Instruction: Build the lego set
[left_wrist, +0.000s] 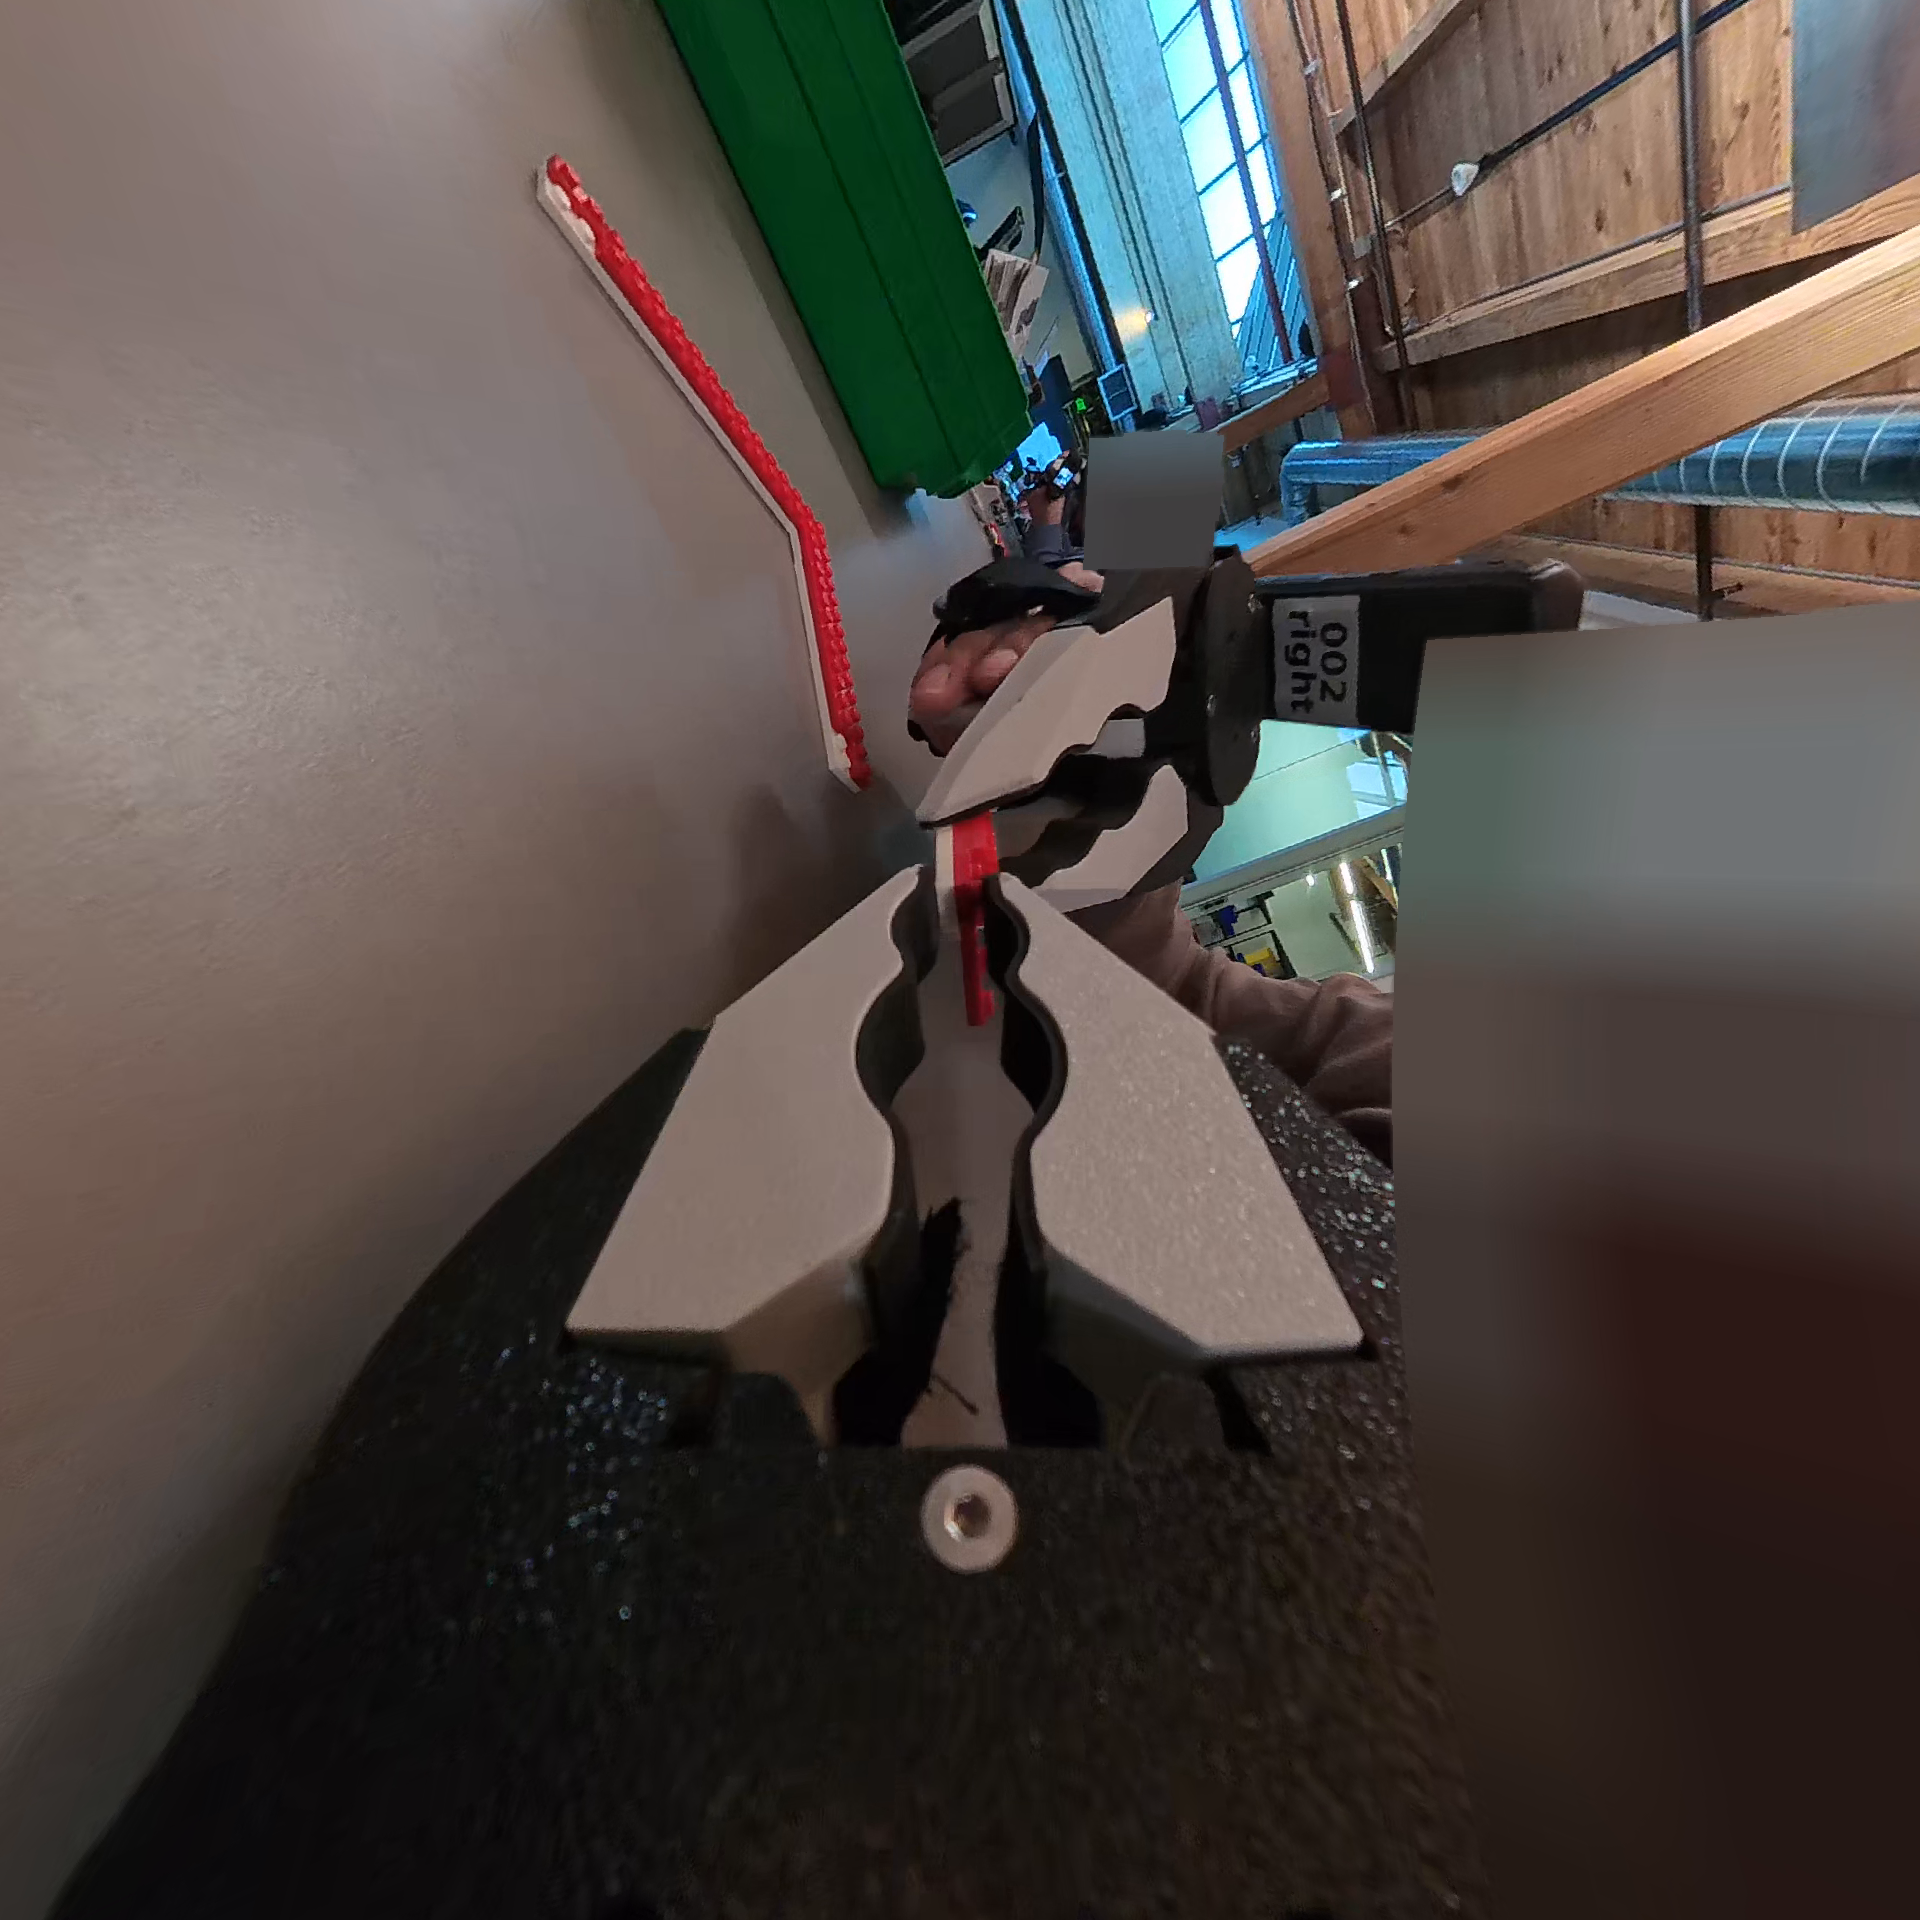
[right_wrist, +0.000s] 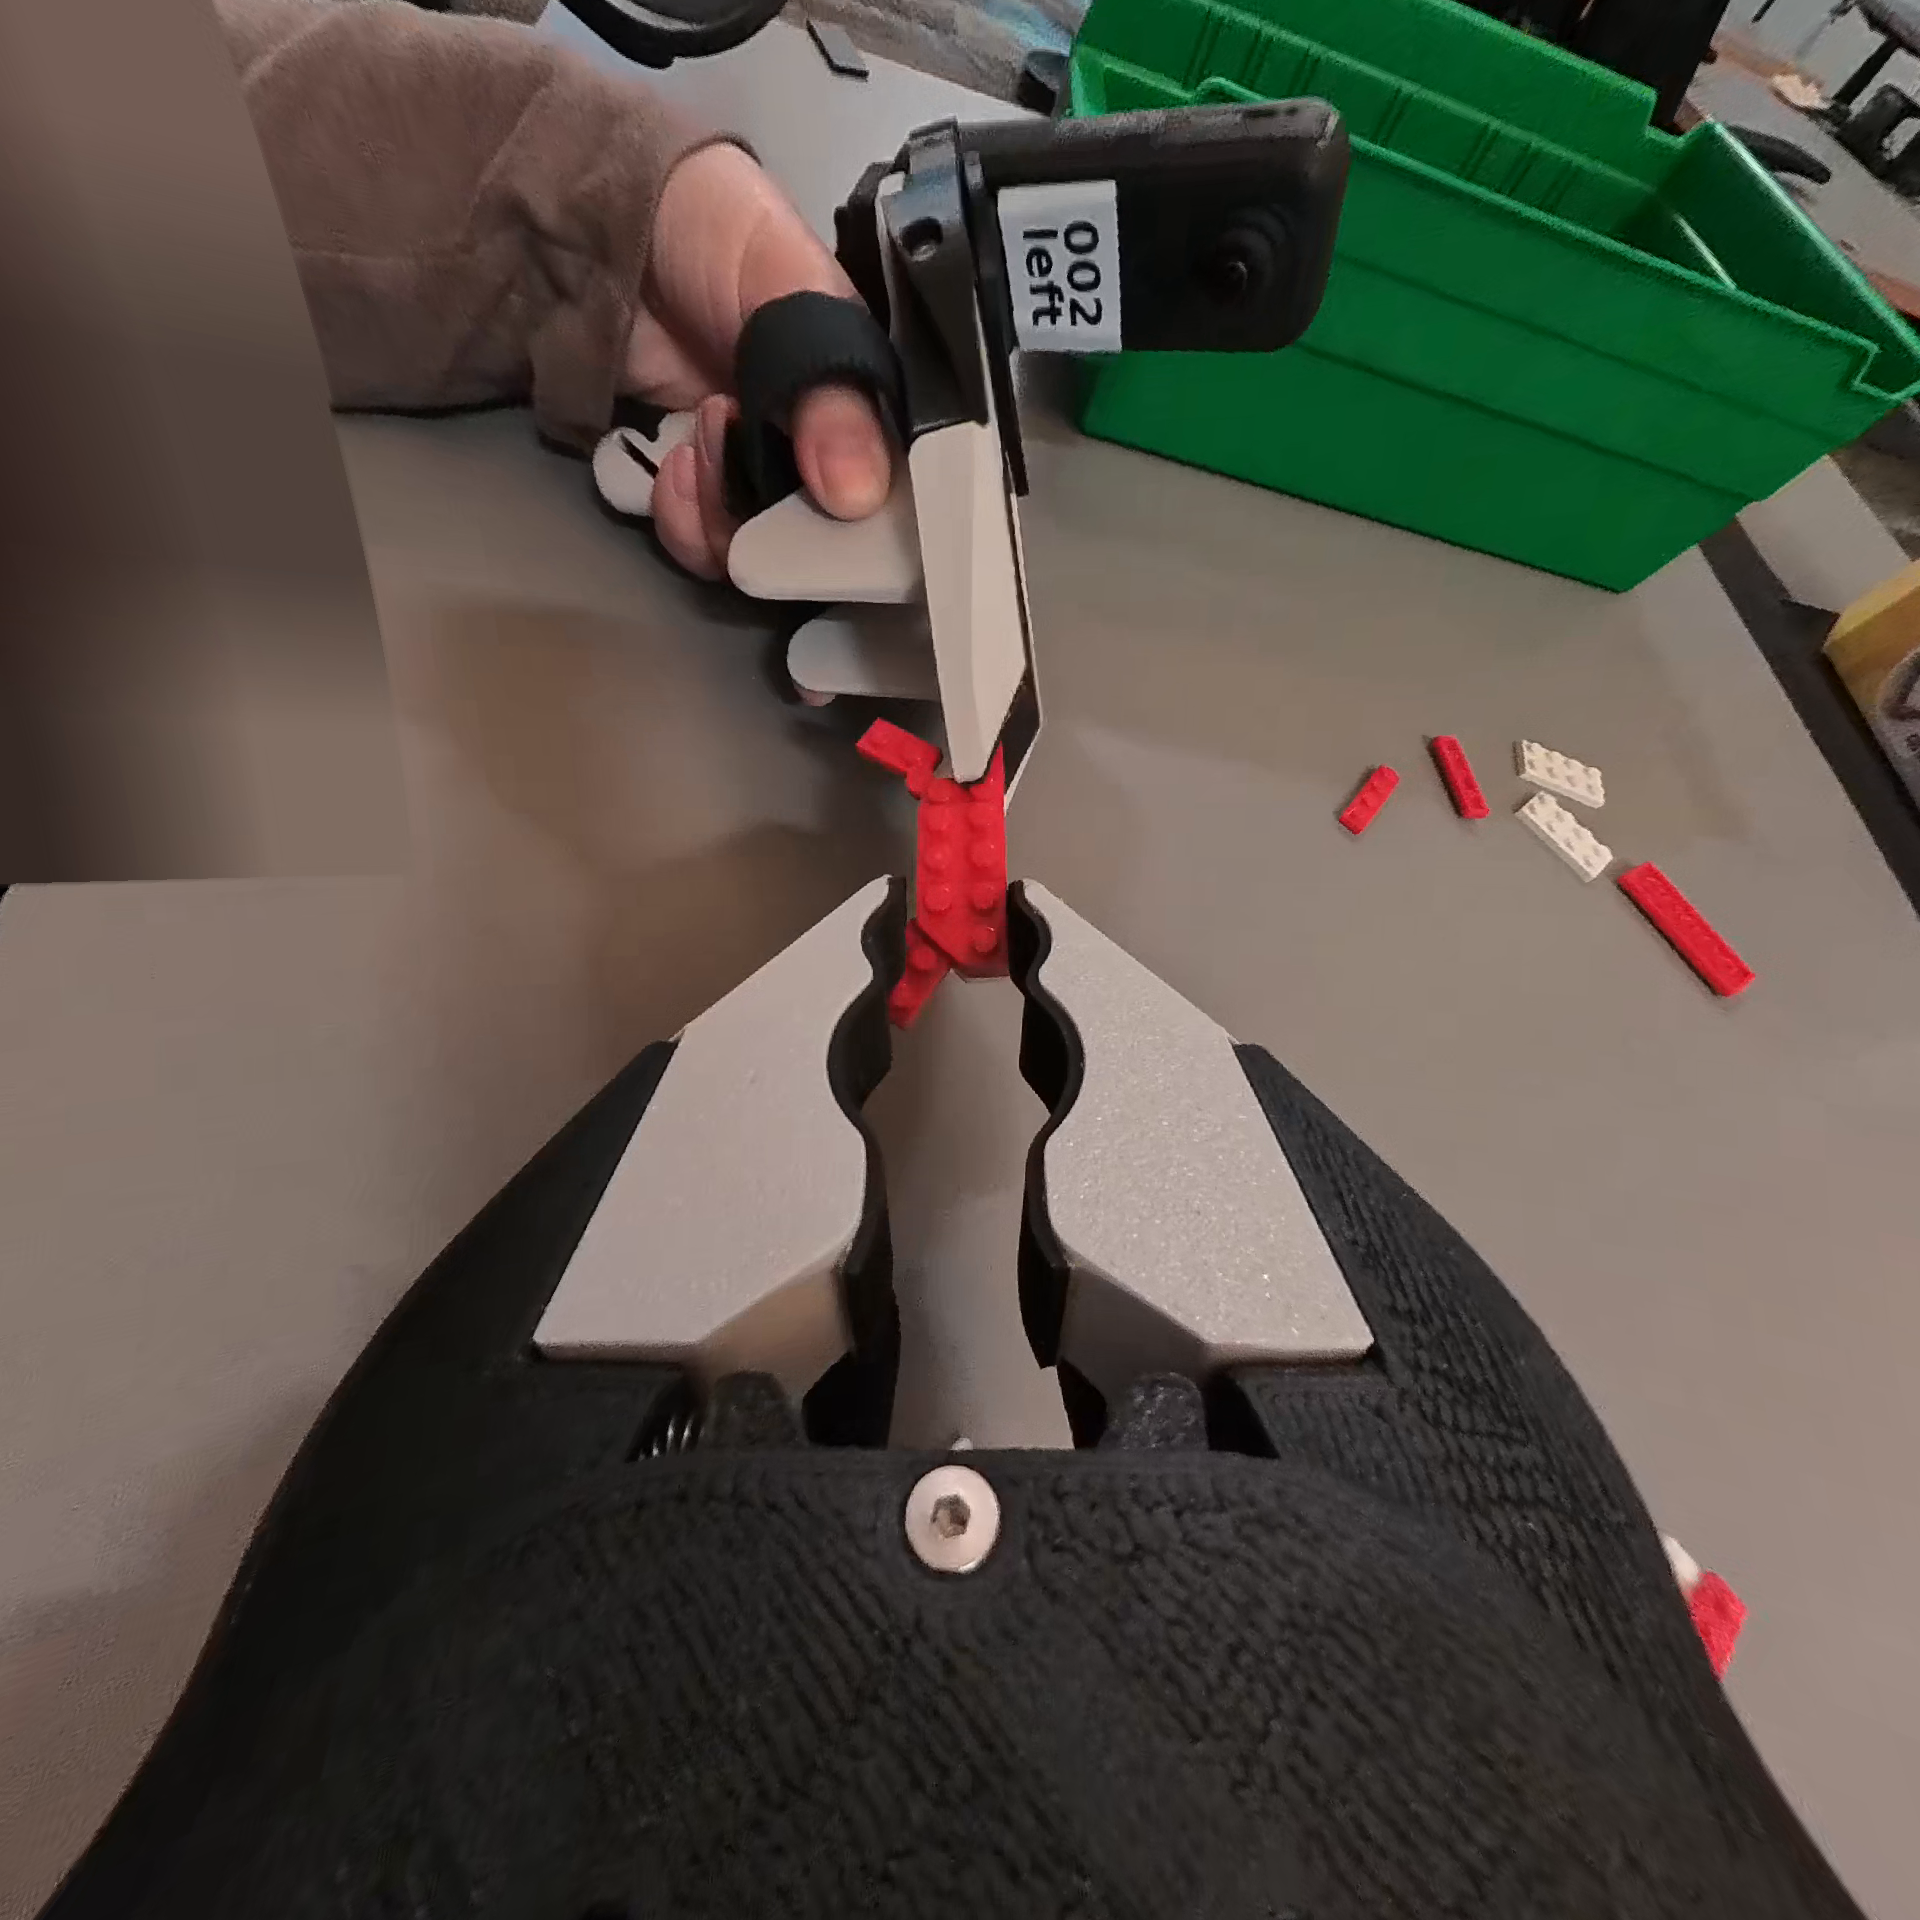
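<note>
At frame centre both our tongs, left (left_wrist: 961, 883) and right (right_wrist: 951, 899), grasp the red lego piece (right_wrist: 961, 873) above the desk (right_wrist: 1351, 1039); loose bricks (right_wrist: 1558, 774) lie right.

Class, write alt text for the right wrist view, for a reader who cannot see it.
Two grippers hold a small red brick assembly above a grey table: the right gripper from below, the left gripper from above. Loose red bricks and white bricks lie to the right, near a green bin.
</note>
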